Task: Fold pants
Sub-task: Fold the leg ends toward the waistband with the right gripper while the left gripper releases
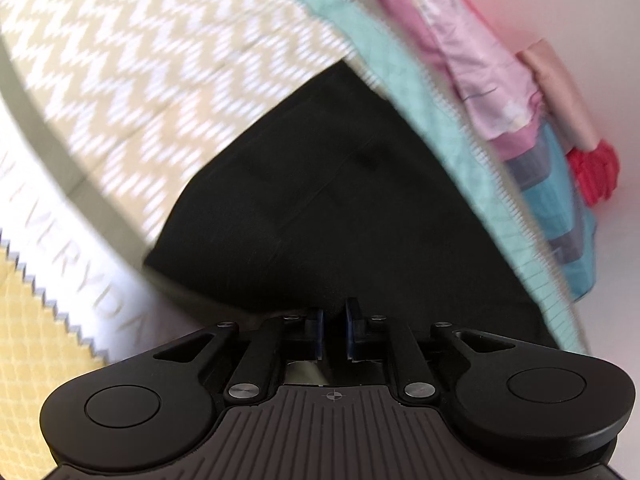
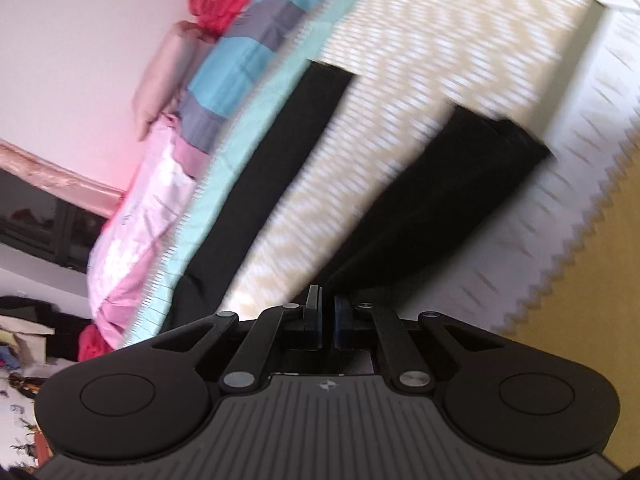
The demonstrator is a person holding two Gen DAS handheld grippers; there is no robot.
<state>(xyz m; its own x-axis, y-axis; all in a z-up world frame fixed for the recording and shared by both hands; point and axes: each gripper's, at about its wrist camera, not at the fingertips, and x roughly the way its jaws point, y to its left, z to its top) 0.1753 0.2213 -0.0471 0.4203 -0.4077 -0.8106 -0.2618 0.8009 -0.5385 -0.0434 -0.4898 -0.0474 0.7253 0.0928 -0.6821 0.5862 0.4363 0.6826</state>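
Pants [image 1: 320, 184], black, lie spread on a bed with a beige-and-white chevron cover [image 1: 132, 56]; both views are motion-blurred. In the right wrist view the two legs run away from the camera, apart from each other in a V; the left leg [image 2: 280, 160] lies along the pale teal border strip [image 2: 224, 168] of the cover; the right leg [image 2: 440, 200] ends near the white zigzag-edged section.

Left hand-held gripper [image 1: 334, 320]: fingers drawn close with a narrow gap showing between the blue pads [image 1: 352, 320]; black fabric lies directly ahead of the tips; whether cloth is pinched between them cannot be told.

Right hand-held gripper [image 2: 327, 312]: fingers likewise nearly together, narrow gap visible; tips sit at the near end of the right leg, where the black cloth meets them; a grip on the cloth cannot be confirmed.

Beyond the teal strip lie a pink sheet [image 2: 136, 216] and a blue-and-grey striped cloth [image 2: 248, 40]; a red knitted item [image 1: 594, 172] rests against the white wall [image 1: 580, 8]; a yellow cloth [image 1: 36, 320] lies at the near side.
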